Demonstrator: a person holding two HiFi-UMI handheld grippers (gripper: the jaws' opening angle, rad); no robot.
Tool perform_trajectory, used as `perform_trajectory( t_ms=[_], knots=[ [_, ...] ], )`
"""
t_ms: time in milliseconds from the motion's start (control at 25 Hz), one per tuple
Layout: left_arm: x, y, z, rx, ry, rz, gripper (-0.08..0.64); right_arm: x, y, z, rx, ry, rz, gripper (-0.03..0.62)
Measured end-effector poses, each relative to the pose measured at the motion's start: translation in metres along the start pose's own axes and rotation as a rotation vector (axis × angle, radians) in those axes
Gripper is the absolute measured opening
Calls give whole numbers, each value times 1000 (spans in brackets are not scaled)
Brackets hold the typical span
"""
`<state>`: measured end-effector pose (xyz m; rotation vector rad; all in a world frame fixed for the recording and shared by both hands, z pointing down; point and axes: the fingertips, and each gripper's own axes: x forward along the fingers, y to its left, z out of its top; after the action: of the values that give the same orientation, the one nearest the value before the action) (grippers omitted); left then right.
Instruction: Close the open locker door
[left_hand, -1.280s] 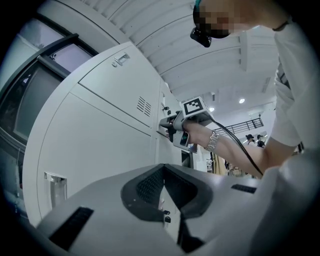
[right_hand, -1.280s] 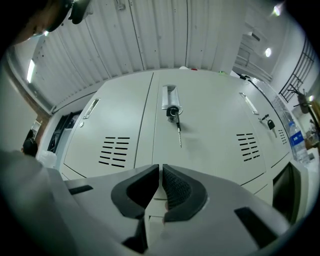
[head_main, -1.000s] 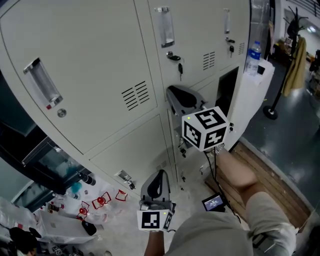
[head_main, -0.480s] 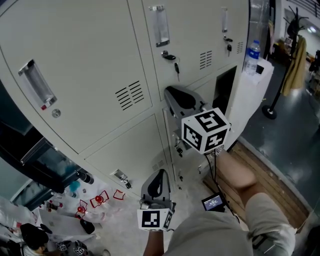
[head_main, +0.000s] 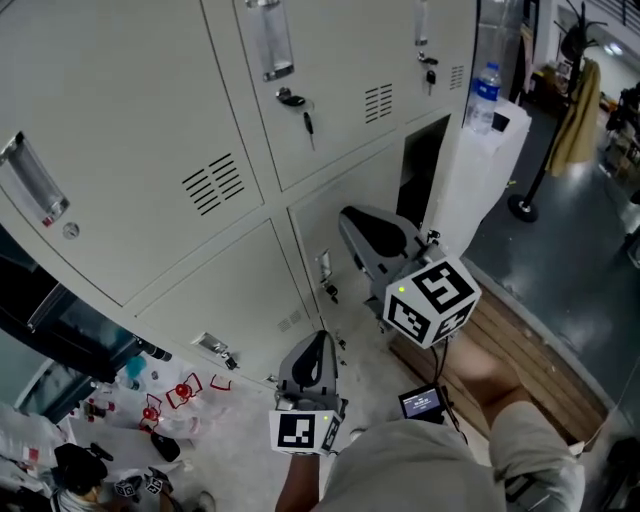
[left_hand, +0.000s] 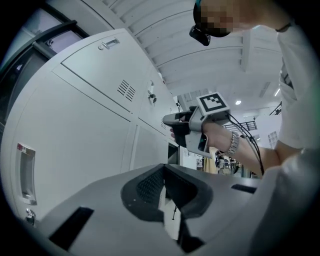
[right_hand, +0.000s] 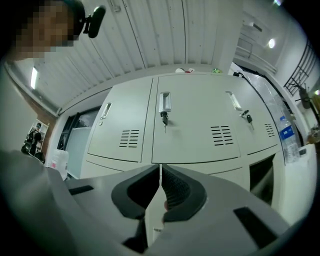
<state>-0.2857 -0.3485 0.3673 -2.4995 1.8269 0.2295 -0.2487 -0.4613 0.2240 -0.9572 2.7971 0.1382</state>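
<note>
Lower right, locker door (head_main: 482, 180) open, compartment (head_main: 420, 168) dark; left hand-held gripper (head_main: 321, 342), right hand-held gripper (head_main: 350, 218) closed.

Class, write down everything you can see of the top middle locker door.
The top middle door is a pale grey panel that looks like painted metal. It is shut and flush with the doors on either side. A vertical handle sits near its upper left. Just below the handle is a lock with a key in it and something small hanging from the key. Slotted vents sit lower on the right. Nothing is seen touching it.
</note>
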Motion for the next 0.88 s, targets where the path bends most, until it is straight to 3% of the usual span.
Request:
perform_trajectory(
  t_ms=[200, 520, 880],
  knots=[
    [4, -30, -8, -27, 21, -17, 8, -65, 1, -32, 32, 25, 20, 35],
    [-13, -78, -38, -20, 65, 49, 8, -180, 5, -103, 93, 130, 34, 35],
    [-45, -186, -60, -8, 102, 63, 8, -315, -12, -137, 226, 222, 24, 35]
  ],
)
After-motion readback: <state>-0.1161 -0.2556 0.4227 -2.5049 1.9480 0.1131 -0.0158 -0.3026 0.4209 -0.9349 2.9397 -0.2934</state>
